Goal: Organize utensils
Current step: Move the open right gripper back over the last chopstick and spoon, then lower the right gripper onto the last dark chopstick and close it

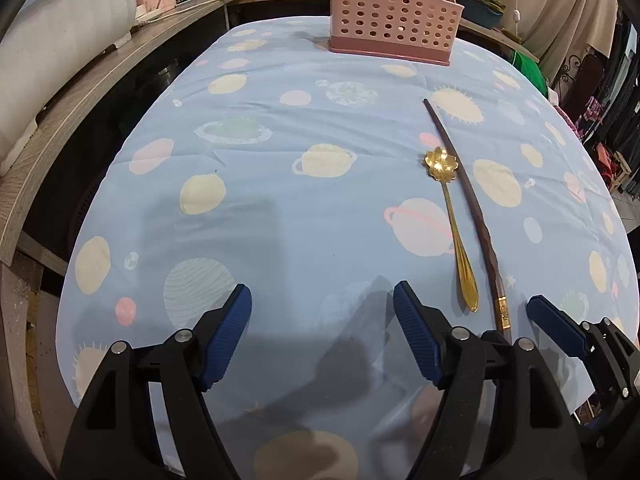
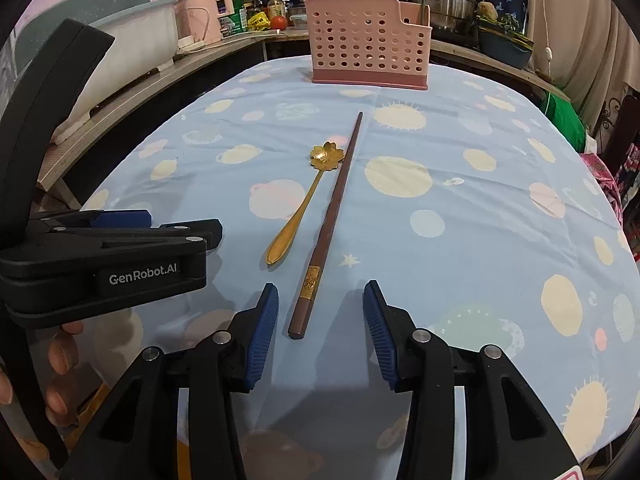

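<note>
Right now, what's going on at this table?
A person holds a gripper in each hand over a table with a planet-print cloth. A gold spoon and a dark chopstick lie side by side on it, neither picked up yet. The right gripper is open, with the chopstick's near end between its fingers but not pinched. The left gripper is open over bare cloth to the spoon's left. A pink caddy stands at the far end.
</note>
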The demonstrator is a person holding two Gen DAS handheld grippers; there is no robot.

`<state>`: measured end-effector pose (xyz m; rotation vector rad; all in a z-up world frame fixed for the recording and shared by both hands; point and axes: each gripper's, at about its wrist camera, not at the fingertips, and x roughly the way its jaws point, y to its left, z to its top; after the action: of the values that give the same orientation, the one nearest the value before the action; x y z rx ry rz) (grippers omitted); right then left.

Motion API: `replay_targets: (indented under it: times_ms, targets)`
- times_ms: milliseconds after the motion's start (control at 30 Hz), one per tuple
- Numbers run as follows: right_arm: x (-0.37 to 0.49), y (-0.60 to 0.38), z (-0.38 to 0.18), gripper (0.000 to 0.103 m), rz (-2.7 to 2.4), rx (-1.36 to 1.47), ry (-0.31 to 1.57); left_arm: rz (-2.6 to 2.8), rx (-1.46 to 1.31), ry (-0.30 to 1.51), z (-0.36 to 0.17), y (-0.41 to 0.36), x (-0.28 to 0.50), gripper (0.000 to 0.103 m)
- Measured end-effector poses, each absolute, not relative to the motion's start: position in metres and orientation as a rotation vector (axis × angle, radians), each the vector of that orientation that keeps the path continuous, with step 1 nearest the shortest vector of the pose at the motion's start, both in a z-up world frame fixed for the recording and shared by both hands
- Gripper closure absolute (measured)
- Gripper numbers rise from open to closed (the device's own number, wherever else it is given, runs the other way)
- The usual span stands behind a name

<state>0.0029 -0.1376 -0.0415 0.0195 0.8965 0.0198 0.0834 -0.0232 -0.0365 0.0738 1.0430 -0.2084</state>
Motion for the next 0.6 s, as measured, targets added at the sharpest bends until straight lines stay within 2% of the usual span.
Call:
replay_targets:
  times_ms: [100,267,367,467,600]
  targets:
    - [0.002,-0.139,-0.042,0.069,0.005,0.006,0.891,-0.208,0.071,1.045,-0.037,-0.023,0.084,0.031]
    - [0.001,-0.147,-0.041,0.088,-0.021,0.033,0.886,-0.212,0.069,1.046,-0.037,-0.024,0.083,0.026]
    - [0.002,-0.153,-0.041,0.095,-0.033,0.052,0.885,-0.225,0.067,1.044,-0.037,-0.026,0.081,0.022]
    - [0.002,-0.161,-0.041,0.096,-0.054,0.07,0.883,-0.237,0.07,1.035,-0.035,-0.029,0.077,0.017]
    - [0.002,-0.174,-0.041,0.096,-0.089,0.087,0.878,-0.265,0.064,1.037,-0.034,-0.036,0.076,0.016]
